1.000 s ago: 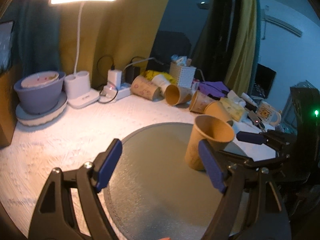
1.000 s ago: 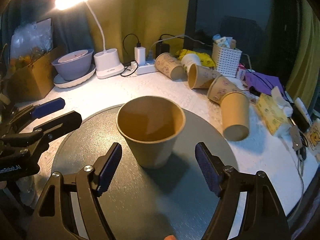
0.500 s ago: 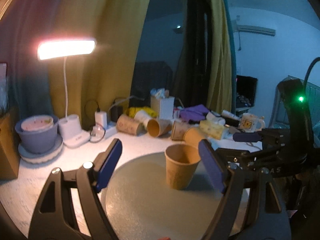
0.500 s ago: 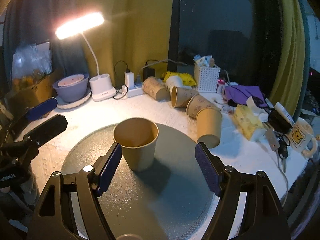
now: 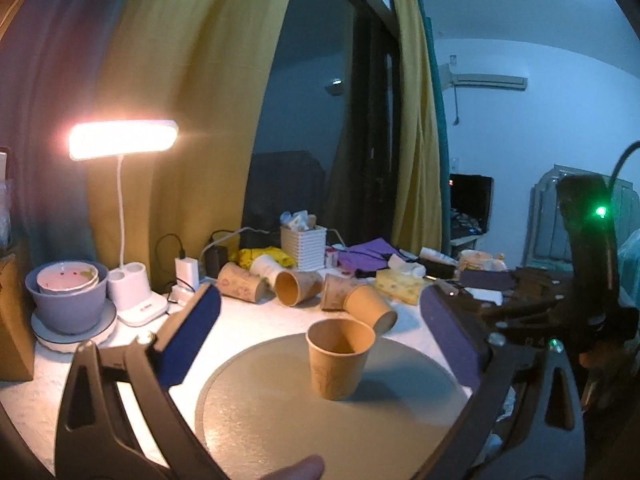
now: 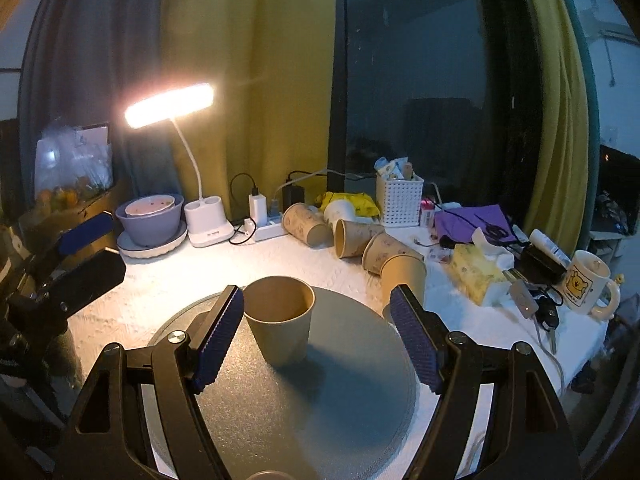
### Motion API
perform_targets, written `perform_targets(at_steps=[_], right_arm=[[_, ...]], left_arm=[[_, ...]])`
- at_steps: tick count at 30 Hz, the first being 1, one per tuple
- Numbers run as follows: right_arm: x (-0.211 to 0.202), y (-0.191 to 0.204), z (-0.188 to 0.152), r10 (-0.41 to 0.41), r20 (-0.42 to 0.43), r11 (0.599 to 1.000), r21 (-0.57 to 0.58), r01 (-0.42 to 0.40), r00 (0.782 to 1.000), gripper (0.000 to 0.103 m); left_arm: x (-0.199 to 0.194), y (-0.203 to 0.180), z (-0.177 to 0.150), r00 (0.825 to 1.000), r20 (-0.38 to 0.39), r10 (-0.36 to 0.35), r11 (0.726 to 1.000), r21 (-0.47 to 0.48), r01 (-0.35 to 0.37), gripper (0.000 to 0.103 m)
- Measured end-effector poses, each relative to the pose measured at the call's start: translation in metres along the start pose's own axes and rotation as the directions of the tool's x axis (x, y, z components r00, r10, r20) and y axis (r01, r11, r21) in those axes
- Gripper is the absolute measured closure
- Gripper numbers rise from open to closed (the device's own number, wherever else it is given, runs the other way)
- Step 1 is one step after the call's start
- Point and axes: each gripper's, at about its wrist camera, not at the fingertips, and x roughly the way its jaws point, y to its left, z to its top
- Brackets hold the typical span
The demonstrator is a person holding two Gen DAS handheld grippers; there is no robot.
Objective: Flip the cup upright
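Note:
A brown paper cup (image 5: 339,358) stands upright, mouth up, on a round grey mat (image 5: 280,432); it also shows in the right wrist view (image 6: 279,327) on the mat (image 6: 320,420). My left gripper (image 5: 320,336) is open and empty, held back from the cup. My right gripper (image 6: 318,340) is open and empty, also back from the cup, which shows just right of its left finger. The left gripper shows at the left edge of the right wrist view (image 6: 80,256); the right gripper shows at the right of the left wrist view (image 5: 520,300).
Several paper cups (image 6: 360,240) lie on their sides behind the mat. A lit desk lamp (image 6: 170,106), stacked bowls (image 6: 150,220), a power strip (image 6: 268,232), a white basket (image 6: 400,200), a tissue pack (image 6: 476,272) and a bear mug (image 6: 588,288) crowd the table's back and right.
Both grippers have pulled back and up from the cup, so it looks smaller and farther. The cup stays upright on the mat.

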Motion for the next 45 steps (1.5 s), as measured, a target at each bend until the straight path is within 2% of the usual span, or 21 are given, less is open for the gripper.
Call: perform_targets(at_steps=[3,7,24,45], right_arm=[[0.003,-0.004,-0.005,0.003,-0.006,1.000,0.020,-0.003,1.000,0.025],[0.006,-0.002,-0.007,0.007,-0.015,1.000,0.014,-0.007,1.000,0.024],[0.009,-0.001,-0.008,0.011,-0.018,1.000,0.003,-0.011,1.000,0.024],[0.008,-0.001,-0.007,0.012,-0.018,1.000,0.002,-0.012,1.000,0.024]], left_arm=[[0.003,0.002,-0.001,0.999,-0.006,0.051,0.999,-0.002,-0.051,0.002],[0.005,0.007,-0.003,0.998,-0.015,0.062,0.998,-0.015,-0.062,0.002],[0.011,0.008,-0.009,0.997,-0.051,0.057,0.998,-0.031,-0.059,0.002],[0.010,0.005,-0.008,0.997,-0.047,0.063,0.998,-0.021,-0.064,0.002]])
